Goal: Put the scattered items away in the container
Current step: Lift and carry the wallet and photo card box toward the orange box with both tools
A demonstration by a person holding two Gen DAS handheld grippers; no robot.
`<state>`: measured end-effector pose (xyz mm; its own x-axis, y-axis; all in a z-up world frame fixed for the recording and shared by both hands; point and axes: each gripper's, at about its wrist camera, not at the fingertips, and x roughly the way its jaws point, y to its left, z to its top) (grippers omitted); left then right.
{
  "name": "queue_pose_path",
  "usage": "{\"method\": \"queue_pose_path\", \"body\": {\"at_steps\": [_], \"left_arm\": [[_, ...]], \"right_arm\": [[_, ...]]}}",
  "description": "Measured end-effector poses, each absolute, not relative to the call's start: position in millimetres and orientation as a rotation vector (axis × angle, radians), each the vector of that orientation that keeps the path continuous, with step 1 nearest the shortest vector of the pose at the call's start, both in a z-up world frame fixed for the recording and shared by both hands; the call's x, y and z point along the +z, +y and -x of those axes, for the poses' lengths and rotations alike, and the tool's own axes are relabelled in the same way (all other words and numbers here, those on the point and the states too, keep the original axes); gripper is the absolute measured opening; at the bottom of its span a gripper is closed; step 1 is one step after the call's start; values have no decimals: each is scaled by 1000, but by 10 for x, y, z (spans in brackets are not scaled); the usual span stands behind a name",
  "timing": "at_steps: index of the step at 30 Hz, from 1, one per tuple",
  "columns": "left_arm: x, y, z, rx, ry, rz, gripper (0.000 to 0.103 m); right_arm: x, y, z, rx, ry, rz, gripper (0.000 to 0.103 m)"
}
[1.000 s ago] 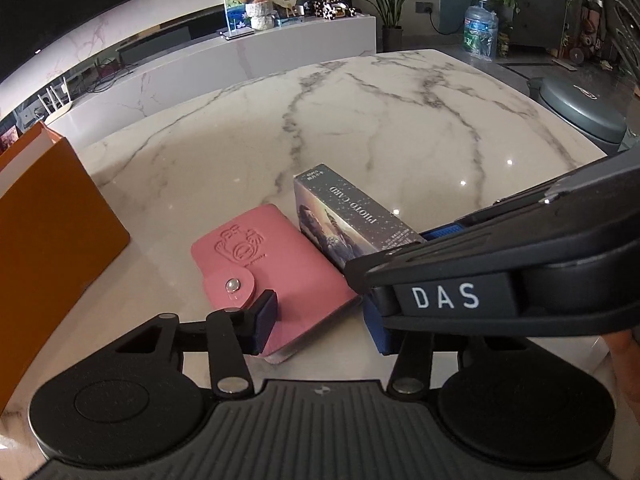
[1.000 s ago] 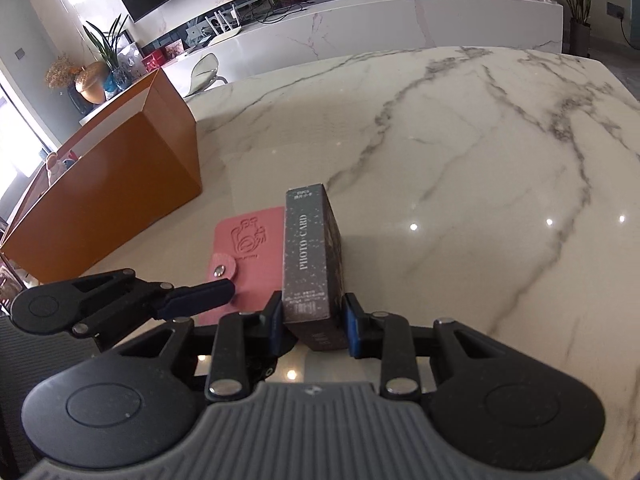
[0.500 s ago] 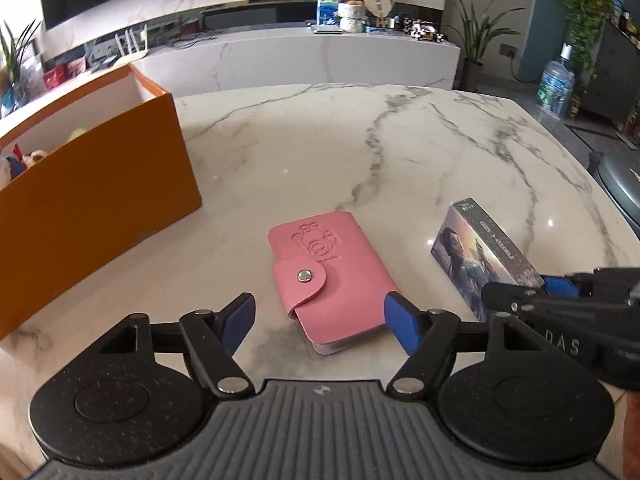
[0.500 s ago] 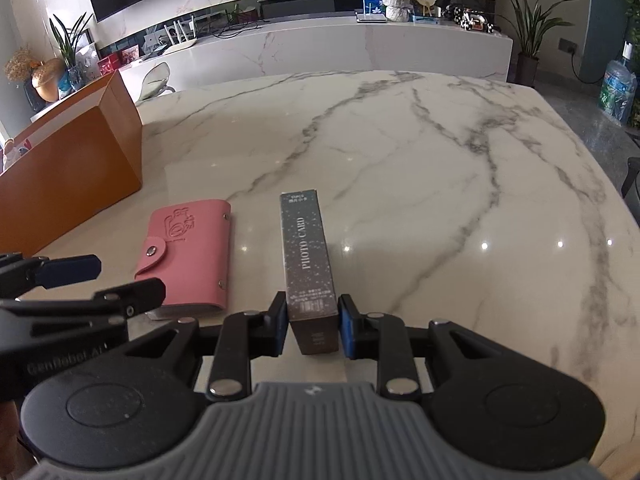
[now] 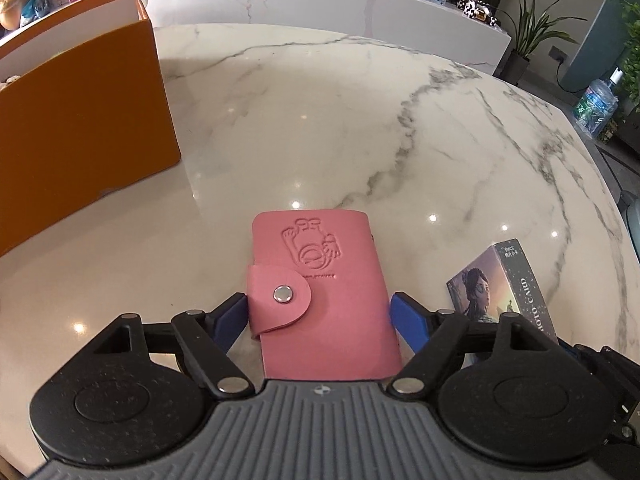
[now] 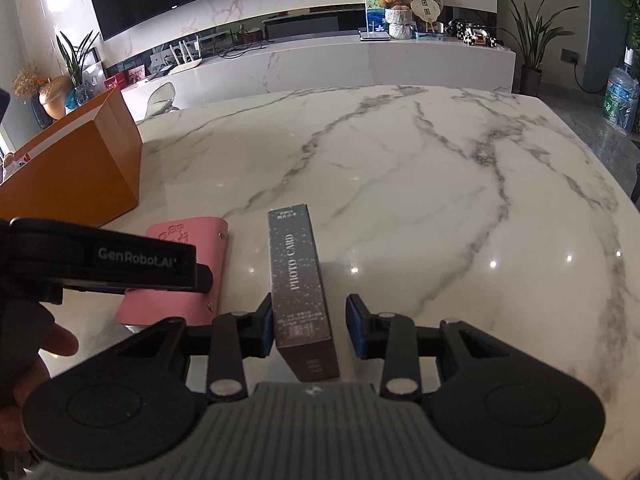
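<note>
An orange cardboard box (image 5: pixel 76 120) with a white inner lining stands open at the upper left of the left wrist view, on the marble tabletop (image 5: pixel 360 128). Its contents are mostly hidden behind the near wall; in the right wrist view only small pale and red scraps show over the rim at the far left edge, too small to name.

The left gripper (image 5: pixel 322 320) is spread wide around a pink snap-button card holder (image 5: pixel 324 292) lying flat at lower centre of its view. The left blue pad (image 5: pixel 232 320) sits against the holder's strap side, the right pad just beside the other edge; whether either presses in cannot be told. The holder's near end is cut off by the gripper body.

The right gripper (image 6: pixel 310 328) is also open around a dark speckled box marked PHOTO CARD (image 6: pixel 300 292), which stands on its long narrow edge at lower centre of its view. The left pad (image 6: pixel 266 328) touches the box; the right pad stands apart with a clear gap. In the left wrist view the box appears at lower right, its lower end hidden behind the gripper linkage. In the right wrist view the left gripper's body covers part of the pink holder.
</note>
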<state>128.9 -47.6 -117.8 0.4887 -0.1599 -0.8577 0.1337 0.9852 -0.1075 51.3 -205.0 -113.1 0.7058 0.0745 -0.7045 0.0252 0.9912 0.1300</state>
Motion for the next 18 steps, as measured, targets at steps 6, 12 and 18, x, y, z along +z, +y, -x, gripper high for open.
{"method": "queue_pose_path", "body": {"at_steps": [6,12,18], "left_arm": [[-1219,-613,-1298,-162,1024,-49,99],[-1242,-678,-1280,-167,998,-100,100],[-1233,-617,-1256,-164,980,-79,95]], "right_arm": [[-1224,-2045,-561,28,807,-142,38],[-1241,-2049,-574,35,798,-146,39],[-1246,-2065,-572,33,793,-152,31]]}}
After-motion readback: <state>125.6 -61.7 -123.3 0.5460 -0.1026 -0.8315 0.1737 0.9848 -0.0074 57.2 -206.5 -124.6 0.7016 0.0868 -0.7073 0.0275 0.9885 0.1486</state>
